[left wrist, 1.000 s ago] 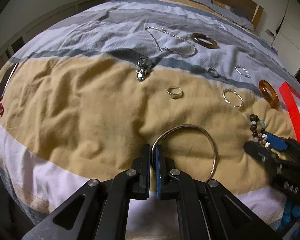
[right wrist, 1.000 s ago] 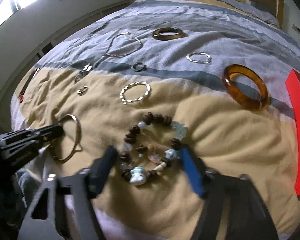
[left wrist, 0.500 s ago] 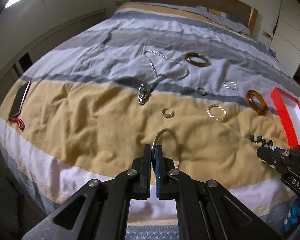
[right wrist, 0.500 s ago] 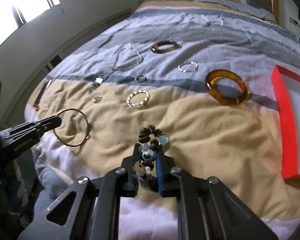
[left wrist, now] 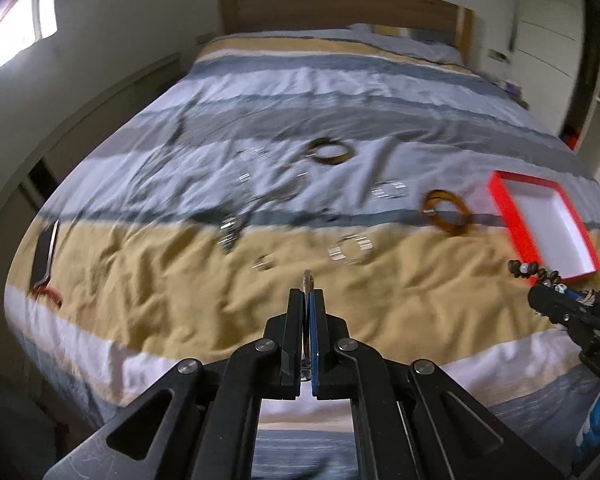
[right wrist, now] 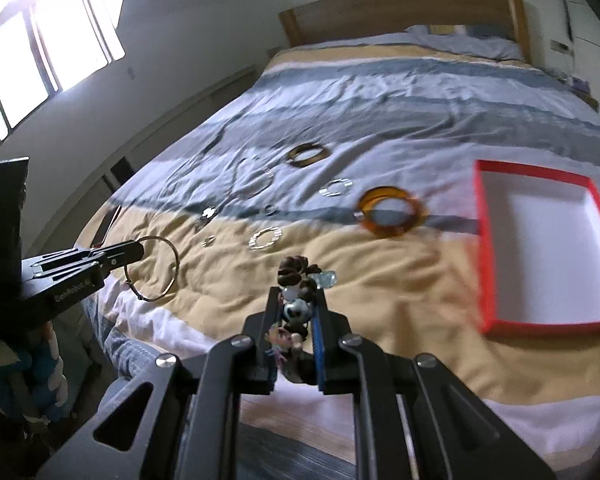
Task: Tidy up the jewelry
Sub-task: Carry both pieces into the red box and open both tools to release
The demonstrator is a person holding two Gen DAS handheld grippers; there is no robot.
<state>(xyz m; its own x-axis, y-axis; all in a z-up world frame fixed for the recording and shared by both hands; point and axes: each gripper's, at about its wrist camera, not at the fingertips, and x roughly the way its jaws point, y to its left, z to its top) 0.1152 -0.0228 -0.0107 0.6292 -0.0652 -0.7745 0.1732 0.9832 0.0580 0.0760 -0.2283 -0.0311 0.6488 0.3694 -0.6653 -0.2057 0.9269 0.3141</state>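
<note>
My left gripper (left wrist: 308,294) is shut on a thin silver bangle (right wrist: 156,268), held above the bed; in the left wrist view the bangle (left wrist: 307,280) shows edge-on. My right gripper (right wrist: 296,300) is shut on a brown beaded bracelet (right wrist: 298,276), lifted above the bed; it also shows in the left wrist view (left wrist: 534,270). A red box with a white inside (right wrist: 488,248) lies open on the bed at the right. An amber bangle (right wrist: 392,216), a twisted silver ring (right wrist: 265,238), a dark bangle (right wrist: 308,154) and a chain necklace (right wrist: 252,184) lie on the cover.
The striped bed cover (left wrist: 180,300) is wrinkled. A phone with a red cord (left wrist: 44,256) lies at the left edge. Small rings (left wrist: 264,262) and a silver clump (left wrist: 228,232) lie mid-bed. A wooden headboard (right wrist: 400,12) stands at the far end.
Both grippers have risen and pulled back from the bed with their pieces. The right gripper closed on the beaded bracelet a second ago. The red box has come fully into view.
</note>
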